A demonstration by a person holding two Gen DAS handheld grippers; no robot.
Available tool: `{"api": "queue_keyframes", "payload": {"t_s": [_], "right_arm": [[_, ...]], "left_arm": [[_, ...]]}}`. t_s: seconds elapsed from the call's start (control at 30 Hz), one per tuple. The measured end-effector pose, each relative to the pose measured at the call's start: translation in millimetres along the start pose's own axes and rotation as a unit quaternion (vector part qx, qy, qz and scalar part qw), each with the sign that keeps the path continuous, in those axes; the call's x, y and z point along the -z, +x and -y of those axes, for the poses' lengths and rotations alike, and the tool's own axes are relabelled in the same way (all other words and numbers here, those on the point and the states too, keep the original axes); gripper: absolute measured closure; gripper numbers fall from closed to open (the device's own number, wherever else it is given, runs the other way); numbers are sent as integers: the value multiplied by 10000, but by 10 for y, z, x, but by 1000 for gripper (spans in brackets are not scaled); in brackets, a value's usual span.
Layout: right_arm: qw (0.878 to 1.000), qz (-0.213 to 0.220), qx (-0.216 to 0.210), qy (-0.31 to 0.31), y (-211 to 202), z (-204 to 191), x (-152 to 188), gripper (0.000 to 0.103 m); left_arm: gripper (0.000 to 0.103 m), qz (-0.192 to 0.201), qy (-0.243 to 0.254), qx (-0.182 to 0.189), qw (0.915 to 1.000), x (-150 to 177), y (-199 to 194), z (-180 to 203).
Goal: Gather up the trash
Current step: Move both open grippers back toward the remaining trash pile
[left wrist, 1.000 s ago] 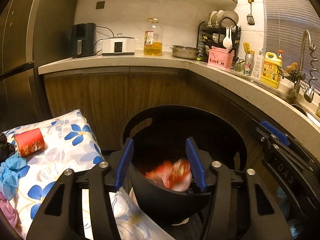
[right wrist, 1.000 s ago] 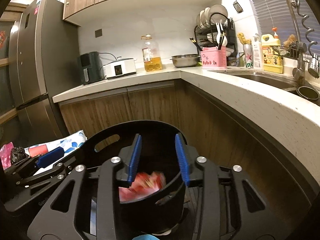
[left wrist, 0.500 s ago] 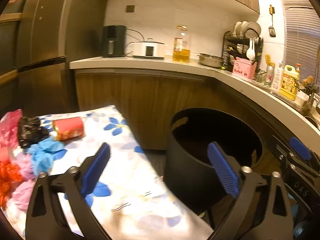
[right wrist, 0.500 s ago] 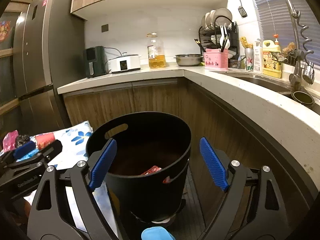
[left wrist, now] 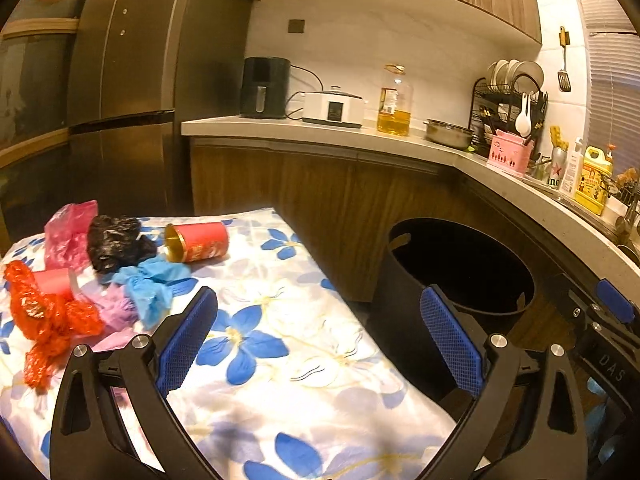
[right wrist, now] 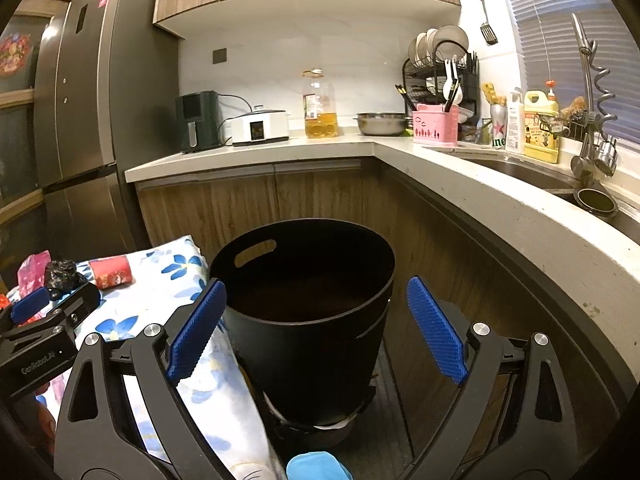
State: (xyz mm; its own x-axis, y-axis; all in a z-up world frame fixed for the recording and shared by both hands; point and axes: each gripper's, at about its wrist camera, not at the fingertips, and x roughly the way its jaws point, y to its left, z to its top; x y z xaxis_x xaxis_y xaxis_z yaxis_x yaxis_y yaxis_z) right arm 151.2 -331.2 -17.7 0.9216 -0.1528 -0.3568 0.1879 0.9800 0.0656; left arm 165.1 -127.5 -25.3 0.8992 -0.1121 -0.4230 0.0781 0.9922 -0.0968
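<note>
A black bin [right wrist: 304, 304] stands on the floor by the cabinets; it also shows in the left wrist view [left wrist: 460, 276]. My right gripper [right wrist: 316, 336] is open and empty, in front of the bin. My left gripper [left wrist: 320, 344] is open and empty over a flowered cloth [left wrist: 280, 344]. Trash lies at the cloth's far left: a red can [left wrist: 198, 242] on its side, a black bag [left wrist: 116, 242], a pink bag [left wrist: 68, 236], blue wrapper [left wrist: 148, 284], purple scrap [left wrist: 114, 308] and crumpled red plastic [left wrist: 44, 316]. The can [right wrist: 112, 274] also shows in the right wrist view.
A counter [right wrist: 500, 200] curves round the right side, with a sink and faucet [right wrist: 592, 92], dish rack [right wrist: 440, 72], oil bottle [right wrist: 320, 104] and cooker [right wrist: 260, 126]. A fridge [left wrist: 132, 92] stands at the left. The other gripper [left wrist: 604, 332] shows at the right edge.
Both grippers opened and dropped the red wrapper into the bin. My left gripper then swung left over the cloth; my right gripper drew back from the bin.
</note>
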Motion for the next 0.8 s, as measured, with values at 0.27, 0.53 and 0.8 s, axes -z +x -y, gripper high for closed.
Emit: {"api": "queue_keyframes", "payload": {"t_s": [0.27, 0.53, 0.8], "right_arm": [[9999, 45, -109, -73, -151, -191, 29, 12], [9995, 93, -238, -166, -282, -390, 74, 12], [9992, 116, -305, -232, -389, -560, 117, 12]], "left_arm": [[6, 77, -90, -135, 9998, 40, -177, -198], [6, 128, -198, -277, 9993, 82, -334, -396], [6, 184, -271, -376, 9988, 151, -492, -572]]}}
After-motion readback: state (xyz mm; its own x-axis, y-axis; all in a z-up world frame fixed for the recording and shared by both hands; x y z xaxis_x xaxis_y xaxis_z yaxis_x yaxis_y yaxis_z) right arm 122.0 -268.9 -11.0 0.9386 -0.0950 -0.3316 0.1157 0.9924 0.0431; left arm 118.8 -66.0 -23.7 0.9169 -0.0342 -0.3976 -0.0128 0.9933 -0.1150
